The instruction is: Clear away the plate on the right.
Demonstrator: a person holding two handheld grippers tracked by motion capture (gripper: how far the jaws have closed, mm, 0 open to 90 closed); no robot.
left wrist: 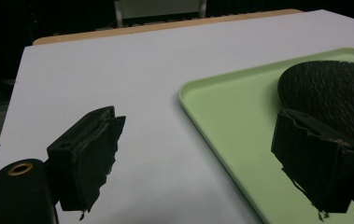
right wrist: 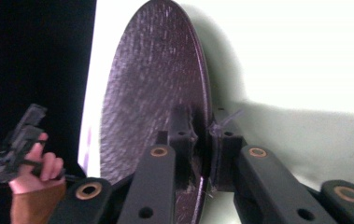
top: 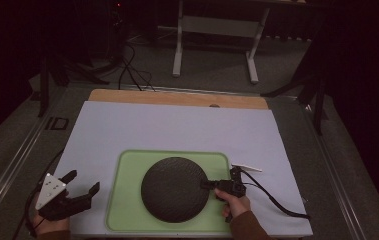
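Observation:
A round black plate (top: 174, 189) with a textured face lies flat on a light green tray (top: 127, 205). My right gripper (top: 208, 185) reaches in from the right at the plate's rim. In the right gripper view, the rim of the plate (right wrist: 156, 93) runs between the right gripper's (right wrist: 203, 135) two pads, with a thin dark gap beside it. My left gripper (top: 84, 181) rests on the white sheet left of the tray, jaws wide apart and empty. The left gripper view shows the left gripper (left wrist: 198, 140) with the tray's corner (left wrist: 221, 121) and the plate (left wrist: 333, 88) beyond it.
A white sheet (top: 177, 130) covers the table, with a wooden edge (top: 177, 98) at the back. The right gripper's cable (top: 277, 202) trails off to the right. A white stand (top: 217, 30) and floor cables (top: 132, 70) lie behind the table.

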